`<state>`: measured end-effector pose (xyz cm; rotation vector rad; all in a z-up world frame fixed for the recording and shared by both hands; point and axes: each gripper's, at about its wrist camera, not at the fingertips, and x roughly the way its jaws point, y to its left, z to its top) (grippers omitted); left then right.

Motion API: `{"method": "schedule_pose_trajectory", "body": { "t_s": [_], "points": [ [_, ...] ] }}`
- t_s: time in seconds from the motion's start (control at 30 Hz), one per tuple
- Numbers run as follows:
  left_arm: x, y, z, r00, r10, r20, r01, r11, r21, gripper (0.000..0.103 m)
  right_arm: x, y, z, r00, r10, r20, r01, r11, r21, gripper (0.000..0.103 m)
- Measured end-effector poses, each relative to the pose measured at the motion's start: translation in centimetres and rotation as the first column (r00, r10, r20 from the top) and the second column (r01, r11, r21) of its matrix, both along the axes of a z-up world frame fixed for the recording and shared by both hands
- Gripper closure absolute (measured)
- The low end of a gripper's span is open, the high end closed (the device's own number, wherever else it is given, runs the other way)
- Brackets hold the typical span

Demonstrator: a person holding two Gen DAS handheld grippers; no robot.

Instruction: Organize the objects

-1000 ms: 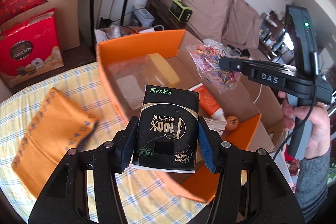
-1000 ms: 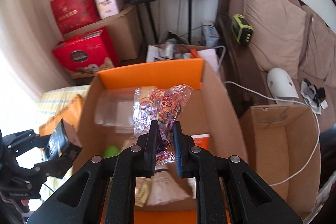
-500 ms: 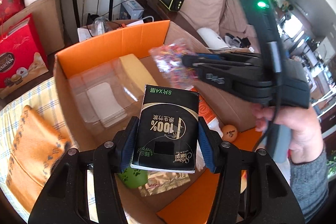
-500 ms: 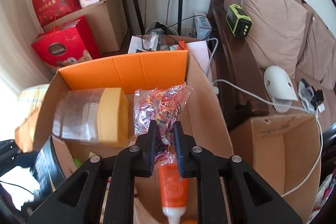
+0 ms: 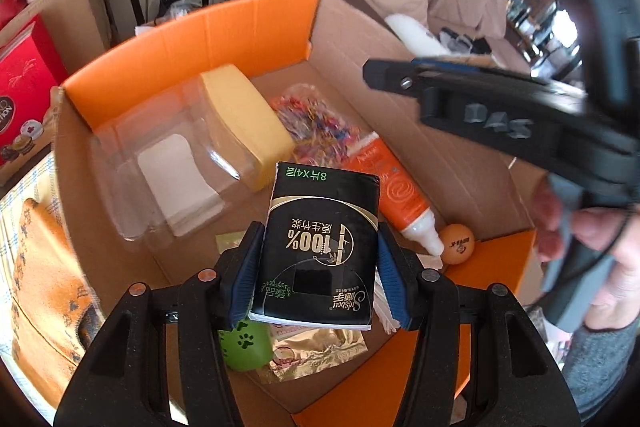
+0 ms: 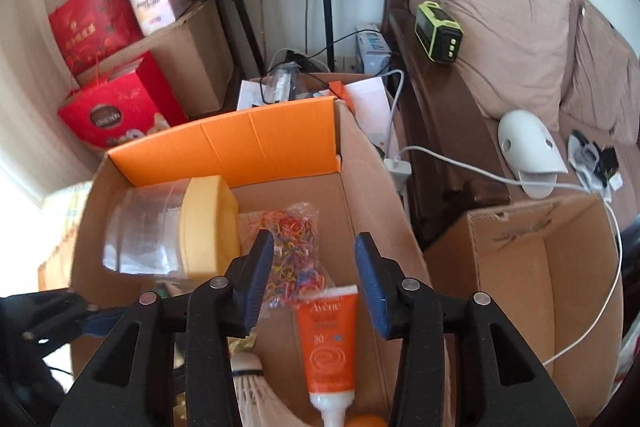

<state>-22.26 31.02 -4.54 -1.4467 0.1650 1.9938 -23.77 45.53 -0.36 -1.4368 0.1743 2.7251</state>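
Left gripper (image 5: 318, 259) of mine clamped the black tissue pack (image 5: 320, 243) above the cardboard box (image 5: 260, 23). Right gripper (image 6: 314, 281) gaped wide, empty, over the rubber-band bag (image 6: 290, 259).

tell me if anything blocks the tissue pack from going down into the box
Nothing rigid does. The left gripper holds the tissue pack over the cardboard box; below lie a green ball and gold wrapper.

In the cardboard box (image 6: 360, 163), the jar (image 6: 172, 227) lies against the far-left corner. The bag of rubber bands (image 6: 292, 251) lies right of it, the tube (image 6: 330, 339) nearer, the ping-pong ball (image 5: 457, 238) by the tube's cap.
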Motion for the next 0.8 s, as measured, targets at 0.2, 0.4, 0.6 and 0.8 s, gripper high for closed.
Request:
{"method": "schedule_pose_trajectory", "body": {
  "t_s": [0.2,0.4,0.6,0.8],
  "points": [
    [0.2,-0.3,-0.1,1.000,0.015,0.003,-0.015,1.000,-0.010,0.052,1.0,-0.3,-0.3,0.994,0.050,0.095,-0.055,0.997,0.053,0.068],
    [-0.1,-2.7,1.0,0.998,0.066,-0.004,-0.066,0.998,0.021,0.052,1.0,-1.9,-3.0,0.967,0.145,0.210,-0.151,0.988,0.012,0.077],
    [-0.8,-4.1,2.3,0.996,0.085,-0.019,-0.084,0.996,0.026,0.052,0.5,-3.9,-5.2,0.934,0.209,0.289,-0.211,0.977,-0.025,0.078],
    [-1.1,-4.3,1.9,0.996,0.087,-0.006,-0.087,0.996,0.026,0.052,-0.7,-4.2,-6.3,0.930,0.187,0.317,-0.186,0.982,-0.033,0.077]
  ]
}}
